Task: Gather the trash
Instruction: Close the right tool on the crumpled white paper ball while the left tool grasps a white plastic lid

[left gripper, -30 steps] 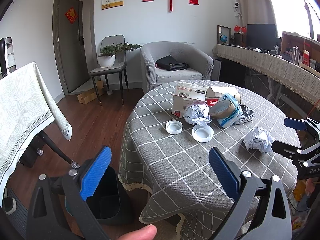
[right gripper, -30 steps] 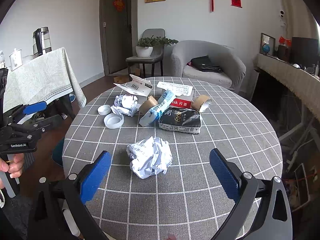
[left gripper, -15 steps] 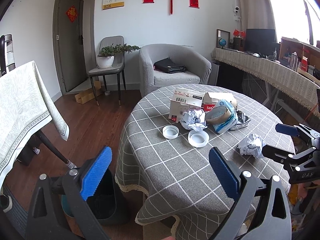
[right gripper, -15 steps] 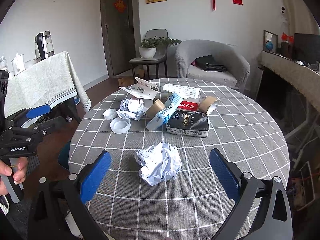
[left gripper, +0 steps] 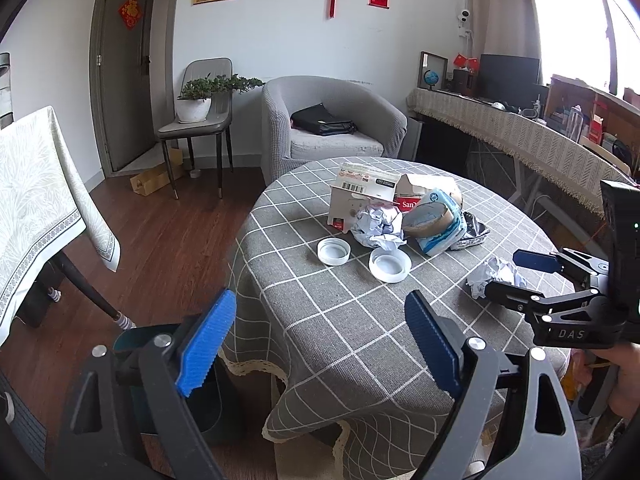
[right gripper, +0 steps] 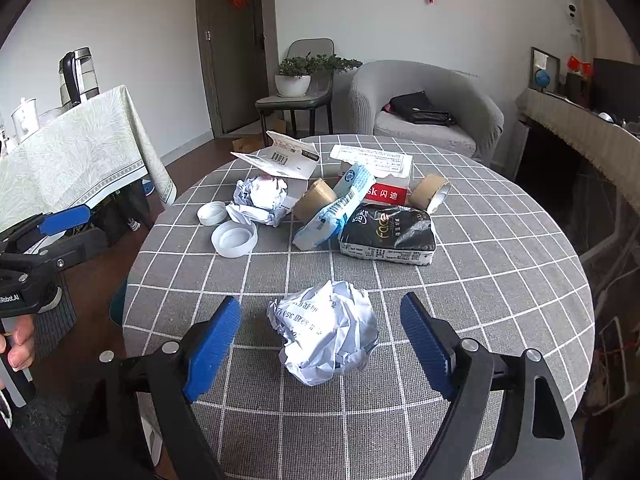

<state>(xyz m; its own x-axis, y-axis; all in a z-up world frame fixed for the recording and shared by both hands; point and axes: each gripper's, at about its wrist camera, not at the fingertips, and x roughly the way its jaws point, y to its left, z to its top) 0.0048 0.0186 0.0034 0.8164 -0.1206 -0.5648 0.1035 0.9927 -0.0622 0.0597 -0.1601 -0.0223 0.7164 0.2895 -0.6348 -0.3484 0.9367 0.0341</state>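
A crumpled white paper ball [right gripper: 326, 336] lies on the grey checked tablecloth [right gripper: 500, 280], near the front. My right gripper [right gripper: 318, 320] straddles it. Its jaws are closing, and the blue pads [right gripper: 212, 344] stand clear of the paper on both sides. In the left wrist view the same gripper [left gripper: 516, 276] is at the right beside the ball [left gripper: 494, 276]. My left gripper [left gripper: 320, 320] hangs over the table's near-left edge. Its jaws are closing too, with nothing between them. A dark bin [left gripper: 136, 336] stands on the floor below it.
More trash is heaped mid-table: two white lids [left gripper: 334, 251], another paper ball [left gripper: 378, 226], tape rolls [right gripper: 430, 196], a blue-white wrapper [right gripper: 336, 212], a black packet [right gripper: 386, 236] and opened cardboard boxes [right gripper: 280, 158]. A cloth-covered side table [left gripper: 36, 200] stands to the left.
Both grippers' jaws have narrowed. The right gripper has moved in and slightly down, so the paper ball now sits between its pads. The left gripper has hardly moved.
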